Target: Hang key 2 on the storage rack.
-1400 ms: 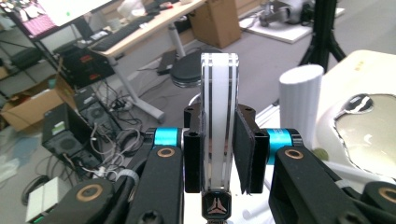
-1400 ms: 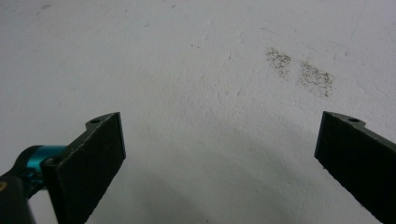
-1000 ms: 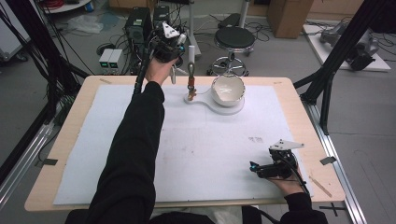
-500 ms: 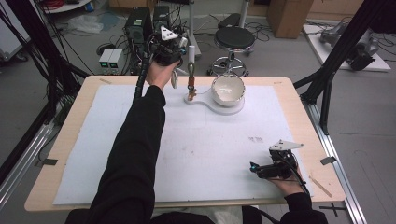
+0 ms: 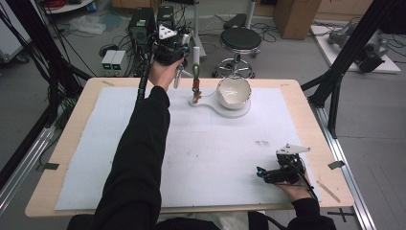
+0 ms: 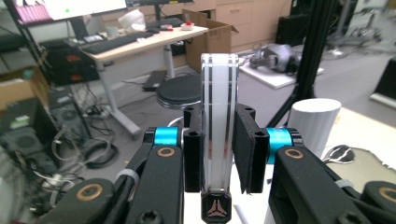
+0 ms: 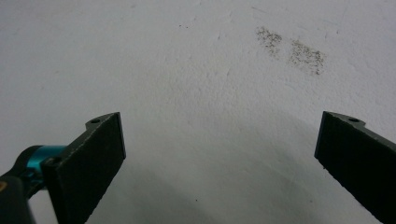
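At the table's far edge, the left gripper (image 5: 184,64) is clamped on a clear, flat plastic bar (image 6: 218,121), held upright near the white bowl (image 5: 233,91). Judged rigid, light and slippery; mid-length grip suits. The right gripper (image 5: 275,173) rests wide, holding nothing.

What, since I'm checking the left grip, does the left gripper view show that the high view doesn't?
Left gripper view adds: the left gripper with its jaws shut on a clear striped strip between them, and a desk with a keyboard behind. High view adds: the white bowl on its white base, the table, and the right gripper resting near the front edge. Shared: the black round stool and the white cylinder beside the left gripper.
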`<state>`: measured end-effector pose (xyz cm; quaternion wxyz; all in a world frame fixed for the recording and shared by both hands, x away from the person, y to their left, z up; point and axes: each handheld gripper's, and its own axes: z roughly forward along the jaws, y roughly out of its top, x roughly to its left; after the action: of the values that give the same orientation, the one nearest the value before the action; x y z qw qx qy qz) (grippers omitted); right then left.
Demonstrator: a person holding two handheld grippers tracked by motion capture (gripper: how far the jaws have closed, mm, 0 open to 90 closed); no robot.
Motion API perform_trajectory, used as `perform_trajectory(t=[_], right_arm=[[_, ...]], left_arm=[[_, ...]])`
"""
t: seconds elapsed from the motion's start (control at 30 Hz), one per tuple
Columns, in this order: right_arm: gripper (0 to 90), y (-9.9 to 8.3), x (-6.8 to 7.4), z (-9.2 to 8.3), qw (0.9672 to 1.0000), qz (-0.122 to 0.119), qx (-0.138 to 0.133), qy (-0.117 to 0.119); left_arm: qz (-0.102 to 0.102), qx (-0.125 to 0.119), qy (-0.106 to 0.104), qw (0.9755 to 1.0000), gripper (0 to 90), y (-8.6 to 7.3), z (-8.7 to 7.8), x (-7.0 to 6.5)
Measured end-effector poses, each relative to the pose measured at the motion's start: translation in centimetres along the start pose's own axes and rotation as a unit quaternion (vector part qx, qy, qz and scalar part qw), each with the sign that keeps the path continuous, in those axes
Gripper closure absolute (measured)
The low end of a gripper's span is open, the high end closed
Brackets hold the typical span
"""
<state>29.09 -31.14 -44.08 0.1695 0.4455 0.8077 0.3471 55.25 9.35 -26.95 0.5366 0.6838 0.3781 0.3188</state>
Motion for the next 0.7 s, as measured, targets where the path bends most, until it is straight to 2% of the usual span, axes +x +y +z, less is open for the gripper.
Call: perform_trajectory(t=[0.17,0.3,0.37,0.47,0.7], right_arm=[[0.9,-0.09,-0.15,-0.01,1.0,0.002,0.001,-0.002],[0.9,-0.05,-0.05,0.04,1.0,0.0,0.002,-0.002],[0.9,-0.04,0.0,0.03,1.0,-0.001,0.001,-0.001],[0.9,-0.06,-0.07,-0.02,1.0,0.002,0.001,-0.002],[0.9,-0.1,-0.13,-0.01,1.0,0.001,0.003,-0.002]], left_arm=[[-0.004,0.011,-0.012,0.9999,74.8,-0.11,0.07,-0.45],[0.005,0.016,-0.017,0.9997,74.8,-0.09,0.11,-0.9],[-0.001,0.019,-0.023,0.9996,74.8,-0.2,0.25,-0.84],[-0.027,0.021,-0.039,0.9987,74.7,-0.52,0.5,-0.59],[-0.033,0.033,-0.053,0.9975,74.4,-0.95,0.73,-0.58]])
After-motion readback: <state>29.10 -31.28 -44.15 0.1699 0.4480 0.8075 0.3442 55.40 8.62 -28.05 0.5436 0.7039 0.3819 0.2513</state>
